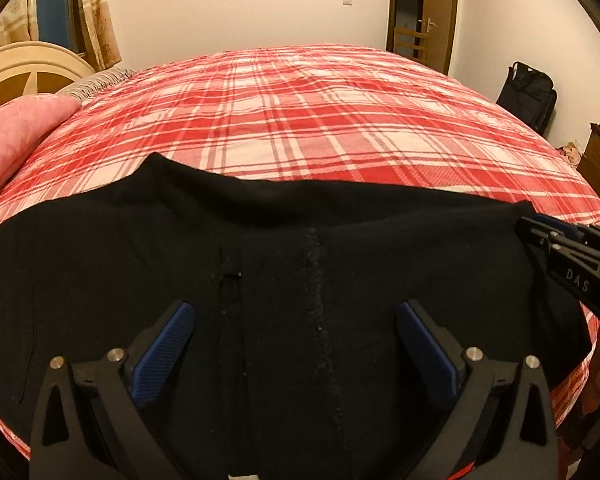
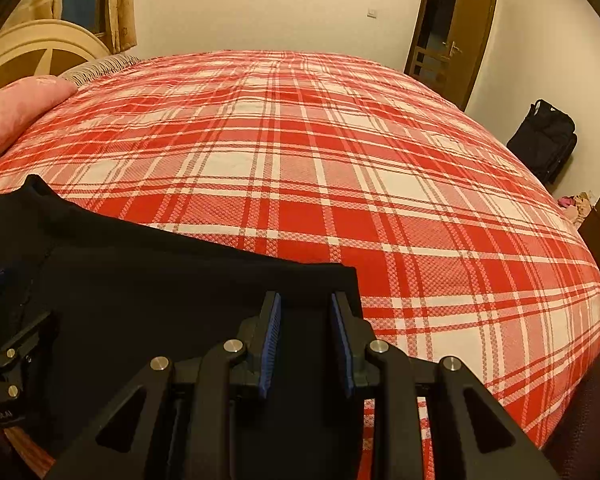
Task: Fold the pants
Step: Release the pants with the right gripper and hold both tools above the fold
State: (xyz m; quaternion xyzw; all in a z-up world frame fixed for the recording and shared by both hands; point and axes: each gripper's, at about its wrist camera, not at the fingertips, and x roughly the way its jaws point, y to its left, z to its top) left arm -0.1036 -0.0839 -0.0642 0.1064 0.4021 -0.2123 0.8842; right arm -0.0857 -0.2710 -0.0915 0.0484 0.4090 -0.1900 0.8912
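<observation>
Across the near edge of the plaid bed [image 2: 340, 168] lie the black pants [image 1: 284, 248], their lower part cut off by both frames. Over them, the left gripper [image 1: 296, 348] gapes wide; the right gripper [image 2: 306, 340] stands narrowly parted at their corner, its hold unclear.

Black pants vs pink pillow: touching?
Apart. The left wrist view shows a strip of plaid bedspread between the black pants and the pink pillow.
</observation>
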